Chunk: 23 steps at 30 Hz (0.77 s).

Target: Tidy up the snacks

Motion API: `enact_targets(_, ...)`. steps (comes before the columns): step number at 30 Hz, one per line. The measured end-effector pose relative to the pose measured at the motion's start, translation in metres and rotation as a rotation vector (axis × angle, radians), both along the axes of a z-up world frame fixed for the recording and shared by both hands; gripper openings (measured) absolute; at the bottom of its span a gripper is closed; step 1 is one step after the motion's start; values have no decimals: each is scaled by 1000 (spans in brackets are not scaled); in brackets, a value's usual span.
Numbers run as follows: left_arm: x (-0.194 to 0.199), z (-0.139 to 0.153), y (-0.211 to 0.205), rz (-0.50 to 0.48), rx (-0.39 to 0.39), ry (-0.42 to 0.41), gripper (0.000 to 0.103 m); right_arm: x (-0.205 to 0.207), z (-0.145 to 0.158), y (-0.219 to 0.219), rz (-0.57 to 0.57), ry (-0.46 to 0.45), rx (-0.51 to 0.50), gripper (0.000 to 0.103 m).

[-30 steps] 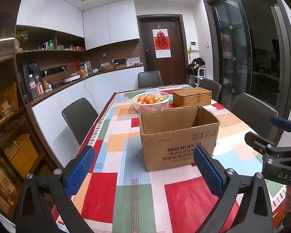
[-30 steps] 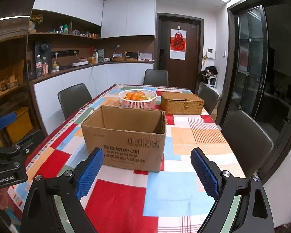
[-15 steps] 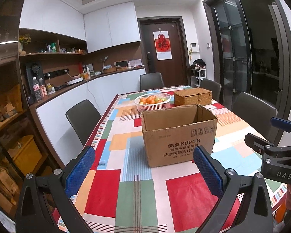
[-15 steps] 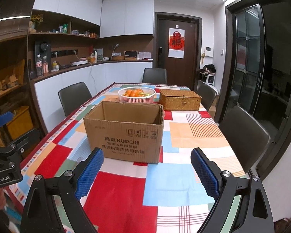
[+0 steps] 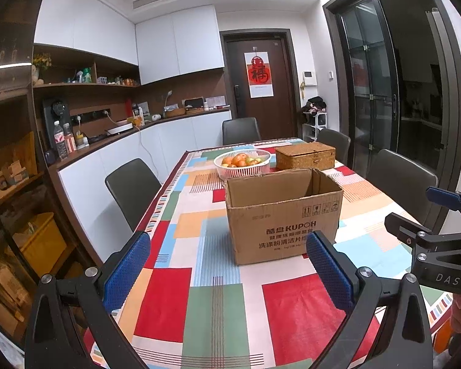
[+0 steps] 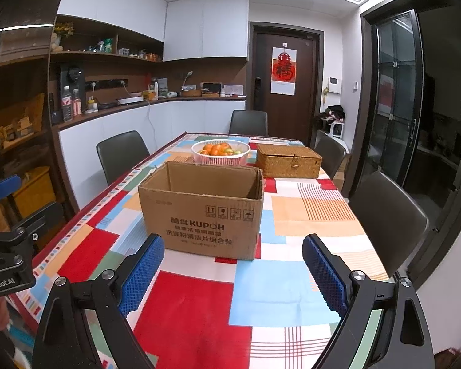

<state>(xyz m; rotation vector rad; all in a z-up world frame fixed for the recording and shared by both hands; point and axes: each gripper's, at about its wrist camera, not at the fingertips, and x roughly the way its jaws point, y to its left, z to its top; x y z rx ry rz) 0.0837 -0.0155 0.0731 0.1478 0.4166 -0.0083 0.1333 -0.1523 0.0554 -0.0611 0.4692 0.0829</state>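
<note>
One cardboard box [image 5: 284, 215], four chairs [image 5: 132, 189]

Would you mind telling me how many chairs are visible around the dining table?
4. One dark grey chair on the table's left side, one at the far end, two on the right: far and near. Others may be hidden below the frame.

Bare tablecloth [image 6: 199, 304] before the open-topped cardboard box [image 6: 201, 215]; fruit basket [image 6: 220, 152], wicker box [image 6: 289, 160] just behind
</note>
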Motion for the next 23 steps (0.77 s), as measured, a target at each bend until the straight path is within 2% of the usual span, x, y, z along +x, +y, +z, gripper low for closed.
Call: enact_targets(23,-5,5,0,5,-14,-11,103,-2,1,3,4,-2,-9,92)
